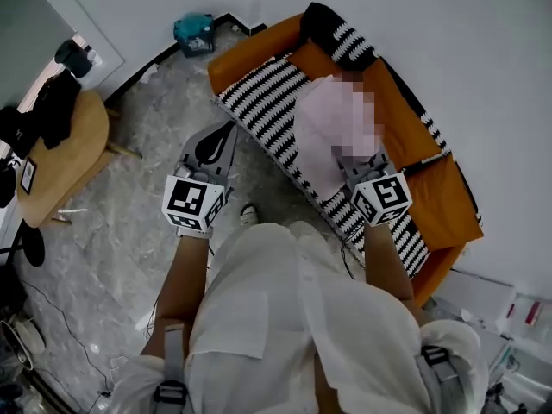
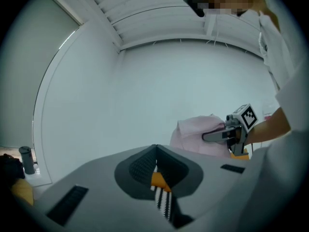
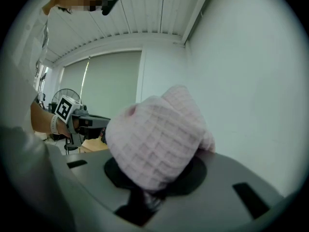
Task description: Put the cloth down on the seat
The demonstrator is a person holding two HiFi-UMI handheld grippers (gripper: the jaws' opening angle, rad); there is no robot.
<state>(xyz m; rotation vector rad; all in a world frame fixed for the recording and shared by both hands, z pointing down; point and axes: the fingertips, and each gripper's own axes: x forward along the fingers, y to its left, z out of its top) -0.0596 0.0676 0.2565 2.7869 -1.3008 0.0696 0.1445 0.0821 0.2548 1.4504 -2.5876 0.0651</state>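
Note:
A pink waffle-weave cloth point(image 1: 332, 128) hangs bunched over the striped seat of an orange sofa point(image 1: 431, 197). My right gripper point(image 1: 352, 160) is shut on the cloth, and the fabric point(image 3: 154, 139) bulges up over its jaws and hides the tips. The left gripper view shows the same cloth point(image 2: 195, 134) held beside the right gripper point(image 2: 224, 133). My left gripper point(image 1: 226, 132) hovers over the floor just left of the sofa's edge. Its jaws meet at the tips and hold nothing point(image 2: 155, 151).
A black-and-white striped cover point(image 1: 267, 102) lies on the sofa seat, with a striped cushion point(image 1: 338, 31) at its far end. A round wooden table point(image 1: 73, 149) with dark items stands at the left. A teal bag point(image 1: 194, 33) sits by the wall.

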